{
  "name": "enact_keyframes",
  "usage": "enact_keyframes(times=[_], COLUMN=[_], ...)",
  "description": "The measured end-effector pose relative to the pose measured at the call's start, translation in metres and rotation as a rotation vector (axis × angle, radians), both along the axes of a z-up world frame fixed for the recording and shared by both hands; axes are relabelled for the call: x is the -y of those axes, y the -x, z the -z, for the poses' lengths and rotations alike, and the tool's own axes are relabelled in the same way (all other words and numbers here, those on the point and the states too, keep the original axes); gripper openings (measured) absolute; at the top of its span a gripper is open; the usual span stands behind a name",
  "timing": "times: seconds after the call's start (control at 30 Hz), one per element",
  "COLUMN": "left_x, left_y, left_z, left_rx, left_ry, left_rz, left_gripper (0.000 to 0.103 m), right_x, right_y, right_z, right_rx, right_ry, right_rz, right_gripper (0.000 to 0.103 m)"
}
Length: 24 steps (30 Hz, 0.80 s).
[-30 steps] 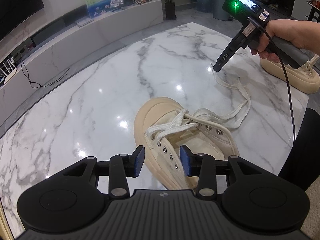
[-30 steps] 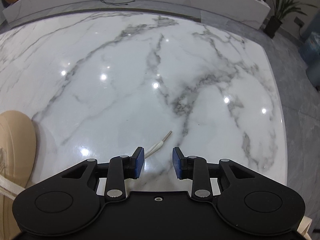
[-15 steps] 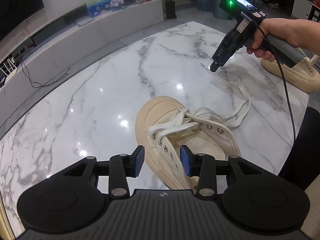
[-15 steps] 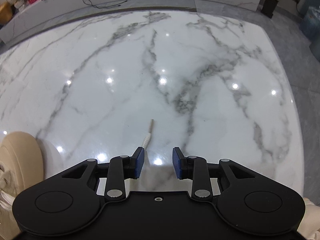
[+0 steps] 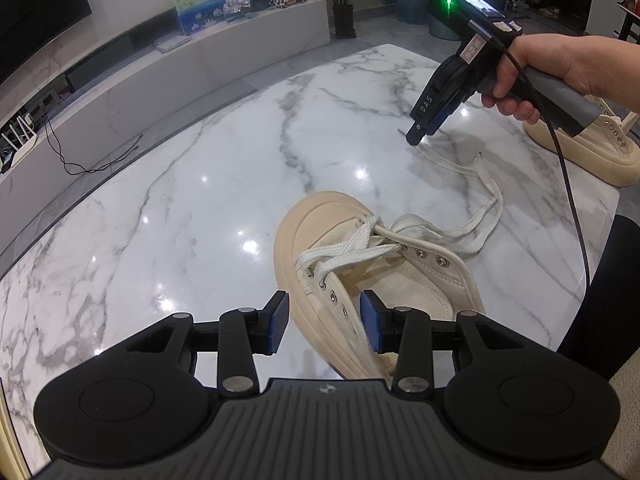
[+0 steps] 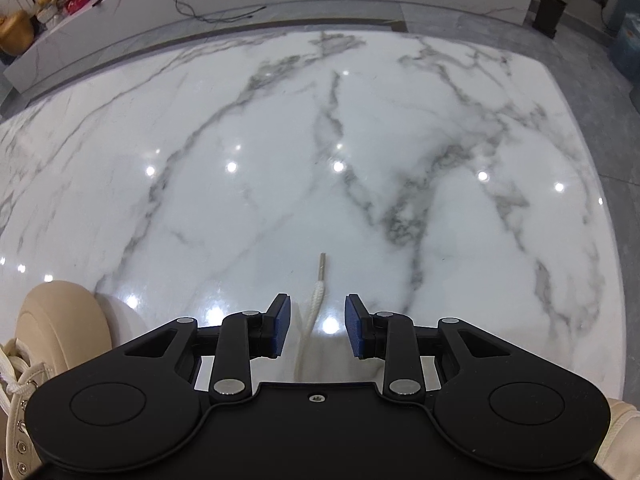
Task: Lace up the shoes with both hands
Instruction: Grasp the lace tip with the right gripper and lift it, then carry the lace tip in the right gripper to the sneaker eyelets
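The shoe (image 5: 380, 276) is lying on the marble desk (image 5: 192, 216) in the lower centre of the left wrist view, toe pointing away toward the upper part of the frame. Lacing is sitting at an early stage: the white lace (image 5: 344, 248) is crossing only through the eyelets nearest the toe, and several metal eyelets along both flaps toward the ankle are showing empty. Two loose lace tails are trailing off to the right of the frame across the desk. The left gripper (image 5: 324, 322) is hovering at the near side flap of the shoe, pads apart, one on either side of the flap's edge and not pressing on it as far as the view shows. The right gripper (image 6: 317, 326), held by a person's hand (image 5: 556, 68) in the upper right of the left wrist view, is pointing steeply down at one tail; in the right wrist view the lace end (image 6: 310, 320) with its metal tip (image 6: 321, 266) is lying between the blue pads, which are standing apart and have just been closing slightly without yet touching it. Judgement: remaining work is picking up this tail, threading the upper eyelets on both sides, and tightening. A second shoe (image 5: 592, 148) at the right edge is also waiting; how far it is laced cannot be told.
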State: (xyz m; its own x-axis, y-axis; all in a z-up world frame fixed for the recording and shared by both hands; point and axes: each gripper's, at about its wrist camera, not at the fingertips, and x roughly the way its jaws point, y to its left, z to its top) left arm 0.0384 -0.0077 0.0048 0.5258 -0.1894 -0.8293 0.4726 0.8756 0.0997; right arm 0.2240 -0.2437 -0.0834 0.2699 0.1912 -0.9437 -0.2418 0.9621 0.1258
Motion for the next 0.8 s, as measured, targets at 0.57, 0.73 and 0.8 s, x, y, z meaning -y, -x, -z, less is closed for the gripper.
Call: enact_keyframes(times=[0.57, 0.73, 0.8], left_x=[-0.003, -0.001, -0.001], left_y=[0.009, 0.016, 0.017], left_z=[-0.005, -0.007, -0.007], left_rx=[0.012, 0.007, 0.005], left_ry=[0.004, 0.016, 0.018], left_rz=[-0.008, -0.002, -0.001], left_gripper=[0.037, 0.037, 0.037], right_x=[-0.031, -0.045, -0.051], right_y=[0.041, 0.063, 0.072], right_z=[-0.059, -0.104, -0.125], right_rx=[0.145, 0.247, 0.29], right_ry=[-0.047, -0.11, -0.145], right_rz=[-0.211, -0.294, -0.329], right_gripper=[0.0, 0.0, 0.0])
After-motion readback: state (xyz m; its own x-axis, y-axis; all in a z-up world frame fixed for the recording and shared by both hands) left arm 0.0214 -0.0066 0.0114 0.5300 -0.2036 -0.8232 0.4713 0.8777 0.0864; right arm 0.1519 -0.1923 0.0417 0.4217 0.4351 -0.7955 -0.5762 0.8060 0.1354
